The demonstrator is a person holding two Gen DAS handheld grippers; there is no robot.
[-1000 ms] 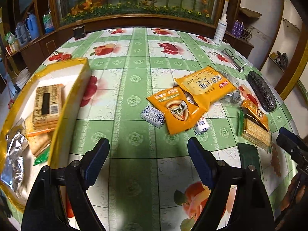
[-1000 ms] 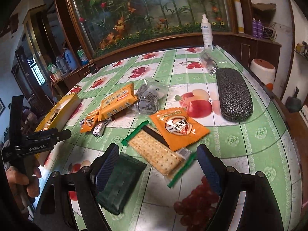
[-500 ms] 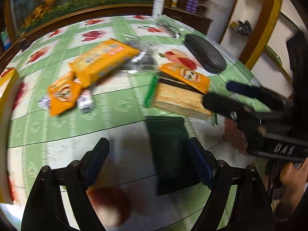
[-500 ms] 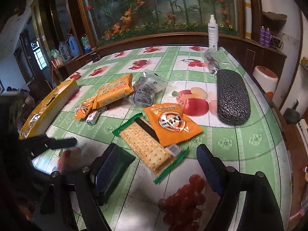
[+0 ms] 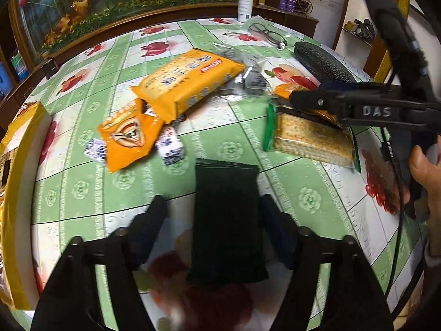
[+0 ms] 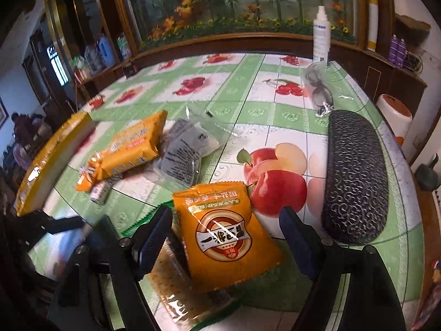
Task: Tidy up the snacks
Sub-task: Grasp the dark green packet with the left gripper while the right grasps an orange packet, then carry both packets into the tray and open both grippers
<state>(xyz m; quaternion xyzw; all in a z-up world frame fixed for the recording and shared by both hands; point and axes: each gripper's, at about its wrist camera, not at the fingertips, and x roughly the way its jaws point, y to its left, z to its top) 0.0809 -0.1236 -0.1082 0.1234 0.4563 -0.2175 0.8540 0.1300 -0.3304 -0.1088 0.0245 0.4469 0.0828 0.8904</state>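
While closing, left gripper [image 5: 213, 218] straddles dark green packet [image 5: 226, 220]; right gripper [image 6: 226, 231], closing, straddles orange sachet [image 6: 223, 237].

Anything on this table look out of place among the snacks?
Yes: a black glasses case and a pair of glasses lie at the far side beside the snack packets, and a spray bottle stands at the table's far edge. None are snacks.

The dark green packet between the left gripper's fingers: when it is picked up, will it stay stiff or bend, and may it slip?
The dark green packet lies flat with straight edges, so it probably holds its shape fairly well. Its wrapper looks smooth, so it may slip unless the left gripper, whose jaws are closing around it, presses firmly. It looks thin, so likely light.
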